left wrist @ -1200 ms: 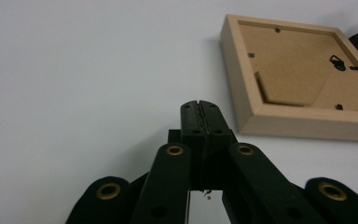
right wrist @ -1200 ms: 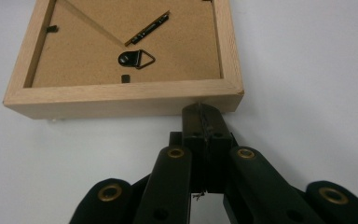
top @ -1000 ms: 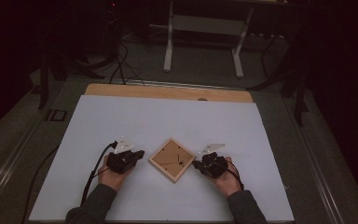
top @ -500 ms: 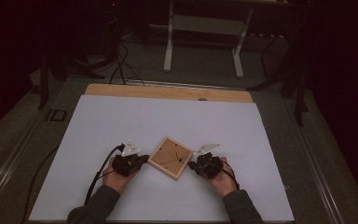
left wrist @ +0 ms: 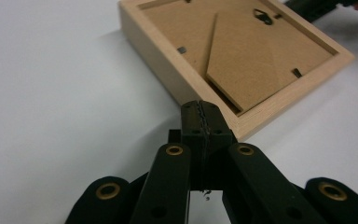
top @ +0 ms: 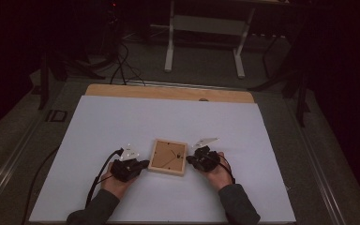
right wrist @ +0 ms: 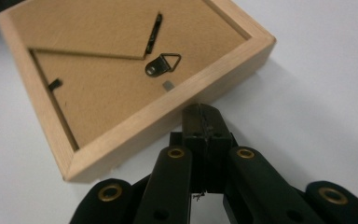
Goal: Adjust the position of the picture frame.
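Surface: one white table sheet covers the middle of the high view, with a bare wooden strip along its far edge.
Sleeves: two dark sleeves enter at the bottom edge of the high view, one per hand.
Left gripper: one, lower left of centre in the high view; its two black jaws are pressed together with nothing between them, tips at the left side of the frame. In the left gripper view the closed tips sit against the near corner of the wooden rim.
Right gripper: one, lower right of centre in the high view; its two jaws are likewise closed flat on each other and hold nothing. In the right gripper view the tips stand just at the near edge of the rim; contact cannot be told.
Grey plates: two, one on top of each gripper.
Picture frame: one, pale wood, lying back side up on the sheet, low centre in the high view, between the two grippers.
Backing: one brown board inside the rim, with one fold-out stand flap.
Hanger: one small metal triangle hanger, centre of the right gripper view.
Background: one pale stand with two legs on the dark floor, top centre of the high view; dark cables lie upper left.
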